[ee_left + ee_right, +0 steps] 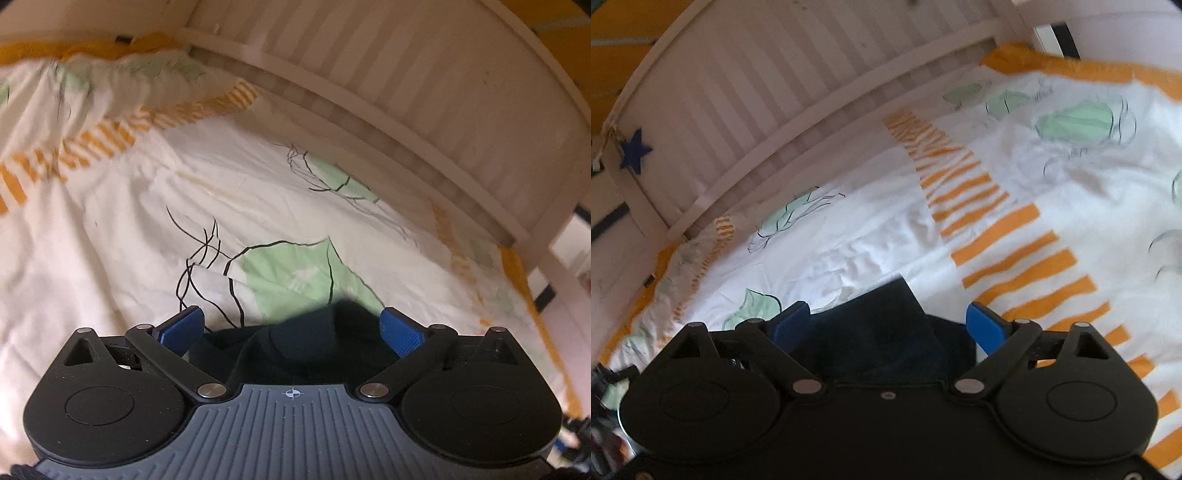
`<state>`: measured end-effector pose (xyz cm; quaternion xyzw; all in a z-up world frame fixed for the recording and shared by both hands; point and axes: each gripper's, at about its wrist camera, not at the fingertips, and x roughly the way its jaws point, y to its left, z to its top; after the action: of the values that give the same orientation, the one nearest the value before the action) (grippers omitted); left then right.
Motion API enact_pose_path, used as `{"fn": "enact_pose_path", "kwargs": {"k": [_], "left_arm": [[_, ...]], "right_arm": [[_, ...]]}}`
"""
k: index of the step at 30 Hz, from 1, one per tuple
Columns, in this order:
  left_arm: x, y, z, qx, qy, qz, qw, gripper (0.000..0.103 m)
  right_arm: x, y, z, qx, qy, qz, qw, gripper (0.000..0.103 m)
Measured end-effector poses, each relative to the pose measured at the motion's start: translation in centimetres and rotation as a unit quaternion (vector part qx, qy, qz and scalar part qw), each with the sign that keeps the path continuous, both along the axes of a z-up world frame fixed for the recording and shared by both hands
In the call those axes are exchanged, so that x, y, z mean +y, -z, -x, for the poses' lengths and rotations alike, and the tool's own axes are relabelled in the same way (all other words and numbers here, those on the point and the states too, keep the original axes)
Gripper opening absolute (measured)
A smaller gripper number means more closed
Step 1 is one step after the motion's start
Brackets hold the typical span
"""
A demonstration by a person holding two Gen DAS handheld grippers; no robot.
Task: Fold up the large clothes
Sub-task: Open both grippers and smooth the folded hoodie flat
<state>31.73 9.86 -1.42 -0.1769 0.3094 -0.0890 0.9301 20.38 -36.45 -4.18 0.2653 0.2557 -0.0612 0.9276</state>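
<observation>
A dark navy garment (295, 343) lies on the bed cover, its edge bunched between the spread blue pads (183, 326) of my left gripper (291, 325). The jaws stand wide and the pads do not press on the cloth. In the right wrist view a flat corner of the same dark garment (882, 321) lies between the blue fingers (984, 326) of my right gripper (886, 321), which is also open, with the cloth loose between the pads. The rest of the garment is hidden under the gripper bodies.
The white bed cover (155, 206) has green leaf prints and orange stripes (1015, 251). A white slatted bed rail (424, 92) runs along the far side, also the rail (746, 110) in the right view, with a blue star (635, 149) hanging on it.
</observation>
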Motion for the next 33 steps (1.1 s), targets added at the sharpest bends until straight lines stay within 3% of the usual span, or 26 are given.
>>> {"fn": "enact_pose_path", "kwargs": {"k": [4,9,12,16,20,22,24,29,33], "left_arm": [[-3.4,-0.4,1.8,-0.013,0.051,-0.070,0.9961,0.103],[-8.7,1.5,2.7,-0.011,0.129,-0.163,0.9780,0.103],[-10.4,3.4,1.7,0.005,0.143,-0.199,0.9696,0.103],[-10.0,5.8,-0.8,0.043,0.123,-0.211,0.9688,0.103],[-8.2,7.7,-3.0,0.075,0.110,-0.169,0.9766,0.103],[-7.7,8.4,-3.1,0.067,0.115,-0.155,0.9789,0.103],[-7.6,8.8,-2.8,0.051,0.119,-0.159,0.9789,0.103],[-7.6,9.4,-1.0,0.009,0.110,-0.156,0.9817,0.103],[-7.9,9.4,-1.2,0.006,0.109,-0.159,0.9812,0.103]], "right_arm": [[2.8,-1.2,0.6,0.002,-0.033,0.075,0.997,0.095],[8.1,-0.9,0.0,0.018,-0.105,0.170,0.980,0.097],[10.6,-0.2,-1.2,0.035,-0.137,0.210,0.967,0.097],[11.8,1.4,-3.7,0.069,-0.146,0.244,0.956,0.097],[10.8,3.2,-5.6,0.102,-0.112,0.254,0.955,0.102],[9.4,4.5,-6.1,0.114,-0.098,0.211,0.966,0.102],[8.8,5.4,-5.8,0.098,-0.092,0.187,0.973,0.103],[9.7,6.2,-4.7,0.062,-0.078,0.214,0.972,0.103],[9.6,6.2,-4.6,0.057,-0.077,0.212,0.973,0.103]]}}
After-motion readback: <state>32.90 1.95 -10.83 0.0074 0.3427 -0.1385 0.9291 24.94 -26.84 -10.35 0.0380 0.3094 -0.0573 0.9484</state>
